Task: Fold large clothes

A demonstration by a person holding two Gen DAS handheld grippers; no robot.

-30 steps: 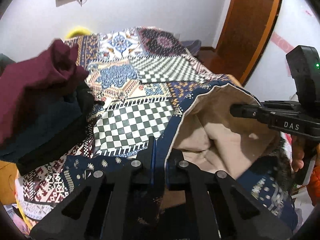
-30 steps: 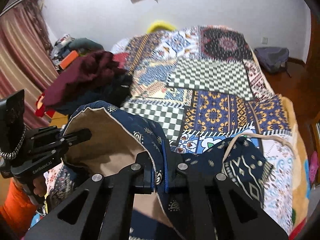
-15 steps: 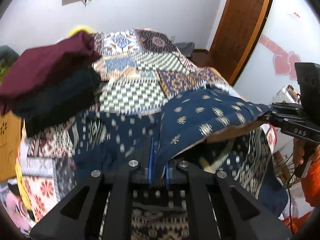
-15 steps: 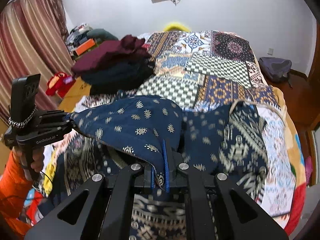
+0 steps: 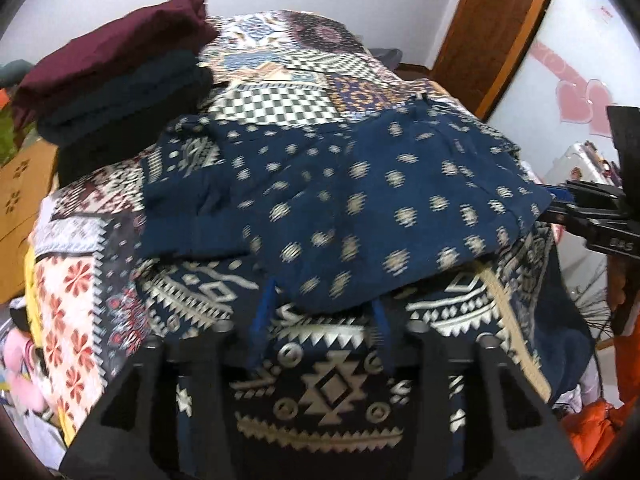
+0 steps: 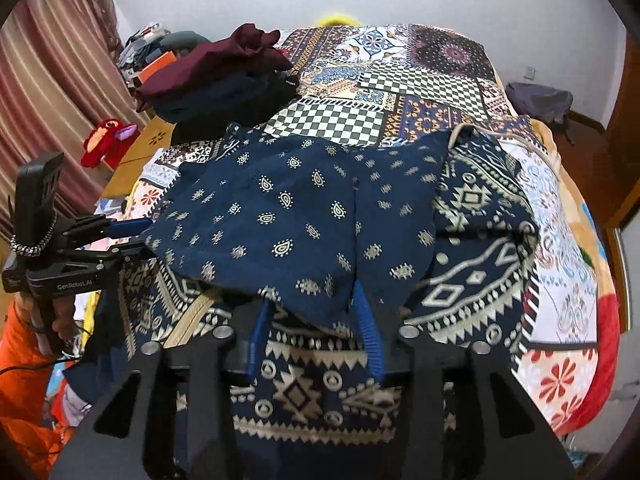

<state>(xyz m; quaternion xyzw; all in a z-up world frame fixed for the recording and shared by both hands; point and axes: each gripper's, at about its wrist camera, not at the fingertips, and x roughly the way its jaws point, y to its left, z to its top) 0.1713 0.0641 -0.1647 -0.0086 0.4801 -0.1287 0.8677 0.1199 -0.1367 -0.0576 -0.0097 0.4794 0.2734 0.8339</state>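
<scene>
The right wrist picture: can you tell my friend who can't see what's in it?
A navy patterned garment lies folded over itself on a patchwork bedspread. The right gripper stands open at its near edge, the left gripper open at its left corner. Folded dark clothes are stacked behind.

Navy garment [image 6: 304, 216], printed with small cream paisley motifs on one part and bold cream geometric bands on another. Spread on a patchwork bedspread [image 6: 400, 92], paisley part folded over and lying atop the banded part. Cream-trimmed edge exposed at the near side. Near hem of the folded layer slightly raised, its corners lying loose.
</scene>
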